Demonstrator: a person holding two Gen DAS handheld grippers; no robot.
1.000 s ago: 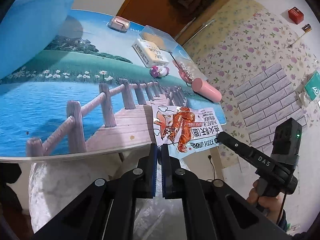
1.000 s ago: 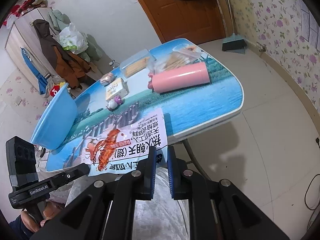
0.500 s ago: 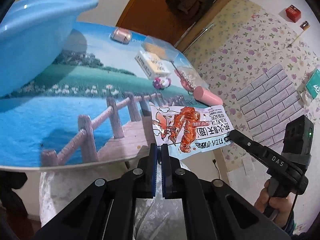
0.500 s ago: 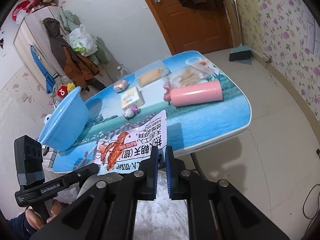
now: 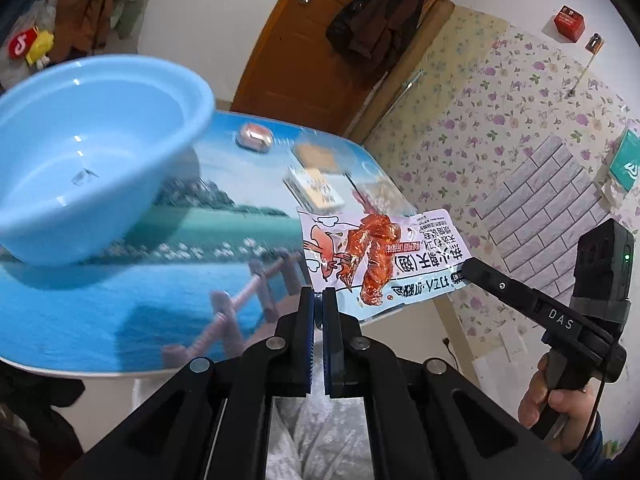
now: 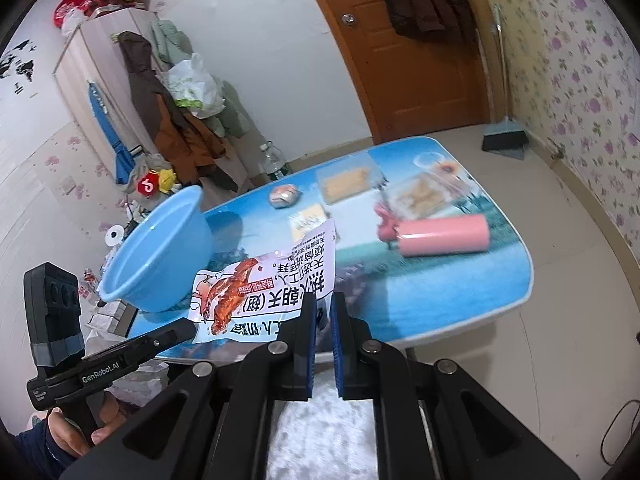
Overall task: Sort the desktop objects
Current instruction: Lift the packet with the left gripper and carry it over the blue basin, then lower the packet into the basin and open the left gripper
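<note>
A white snack packet (image 5: 380,258) with a red chicken-wing picture hangs in the air above the table's near edge, held by both grippers. My left gripper (image 5: 319,300) is shut on its lower left corner. My right gripper (image 6: 323,308) is shut on its other end; in the left wrist view its tip (image 5: 466,270) pinches the packet's right edge. The packet also shows in the right wrist view (image 6: 272,280). A light blue basin (image 5: 88,160) stands on the table at the left, also seen in the right wrist view (image 6: 160,252).
On the printed table (image 6: 440,280) lie a pink bottle (image 6: 440,236), a small yellow box (image 6: 306,220), two clear food boxes (image 6: 346,184) and a small wrapped pink item (image 6: 284,196). A broom (image 6: 504,140) leans by the door.
Both grippers have lifted the packet up off the table edge and moved it toward the basin. The views have tilted upward, and the basin's inside now shows.
</note>
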